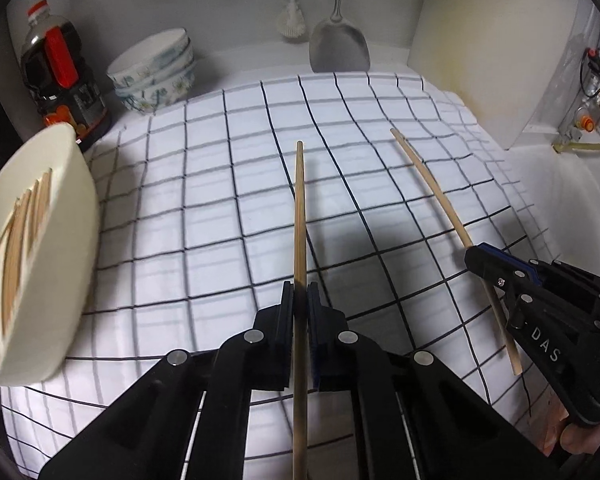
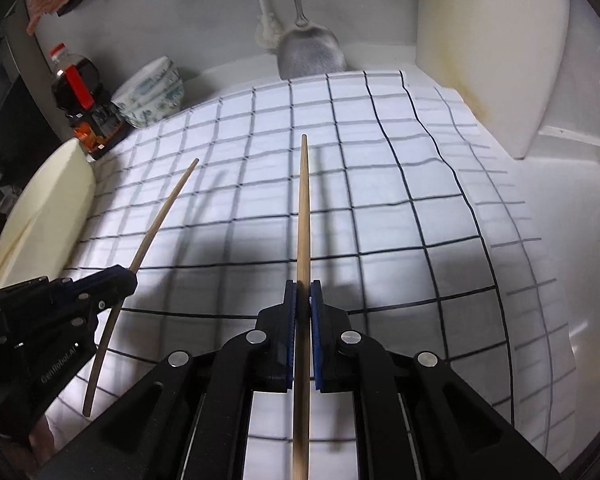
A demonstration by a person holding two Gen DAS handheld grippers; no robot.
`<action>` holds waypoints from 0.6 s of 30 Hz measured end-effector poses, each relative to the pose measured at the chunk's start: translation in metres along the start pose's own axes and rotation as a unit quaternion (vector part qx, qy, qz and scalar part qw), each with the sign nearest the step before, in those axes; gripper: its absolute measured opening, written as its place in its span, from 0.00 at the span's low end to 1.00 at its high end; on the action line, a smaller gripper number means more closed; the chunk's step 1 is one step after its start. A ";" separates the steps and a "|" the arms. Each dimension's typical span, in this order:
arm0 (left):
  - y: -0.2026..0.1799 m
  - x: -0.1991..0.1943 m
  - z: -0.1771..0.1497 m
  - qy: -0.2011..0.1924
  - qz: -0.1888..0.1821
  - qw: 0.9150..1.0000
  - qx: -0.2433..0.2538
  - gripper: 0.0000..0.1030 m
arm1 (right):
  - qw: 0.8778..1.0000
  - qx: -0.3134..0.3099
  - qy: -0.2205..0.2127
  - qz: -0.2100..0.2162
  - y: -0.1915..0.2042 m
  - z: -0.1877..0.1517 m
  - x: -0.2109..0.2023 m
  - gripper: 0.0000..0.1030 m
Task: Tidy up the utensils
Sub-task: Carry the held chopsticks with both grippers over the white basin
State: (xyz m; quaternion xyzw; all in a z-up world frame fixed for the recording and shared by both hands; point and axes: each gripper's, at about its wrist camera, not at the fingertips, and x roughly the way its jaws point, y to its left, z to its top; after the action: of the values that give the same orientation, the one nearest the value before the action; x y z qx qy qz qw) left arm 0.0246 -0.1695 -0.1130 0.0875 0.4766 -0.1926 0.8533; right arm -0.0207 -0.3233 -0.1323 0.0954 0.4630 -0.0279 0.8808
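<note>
I have one light, stiff, slick wooden chopstick point(image 1: 300, 216) clamped in my left gripper point(image 1: 300, 300) and another chopstick point(image 2: 303, 216) in my right gripper point(image 2: 303, 300), both pinched near mid-length above the checked cloth point(image 1: 220, 200), with the cream holder point(image 1: 72, 240) to my left.

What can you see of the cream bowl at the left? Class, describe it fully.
The cream bowl is smooth, plain and opaque, maybe plastic or ceramic. It sits at the left edge of the checked cloth, beside the dark sauce bottle, and looks tilted, though the fisheye may exaggerate this. Several wooden chopsticks lie inside. Neither gripper touches it.
</note>
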 end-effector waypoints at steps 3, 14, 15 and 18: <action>0.013 -0.024 0.005 -0.019 -0.005 1.000 0.003 0.07 | 1.000 -0.001 -0.013 0.008 0.016 0.006 -0.017 0.06; 0.115 -0.102 0.019 -0.084 0.017 0.995 -0.048 0.07 | 0.995 -0.051 -0.053 0.062 0.112 0.048 -0.057 0.06; 0.125 -0.104 0.019 -0.086 0.023 0.994 -0.057 0.07 | 0.994 -0.059 -0.057 0.067 0.125 0.052 -0.056 0.06; 0.165 -0.109 0.013 -0.086 0.045 0.992 -0.084 0.07 | 0.992 -0.079 -0.058 0.085 0.158 0.064 -0.050 0.06</action>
State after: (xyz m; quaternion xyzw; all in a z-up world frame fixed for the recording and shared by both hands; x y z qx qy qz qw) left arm 0.0517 0.0026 -0.0195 0.0204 0.4118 -0.1198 0.9032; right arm 0.0243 -0.1829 -0.0338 0.0632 0.4024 0.0781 0.9099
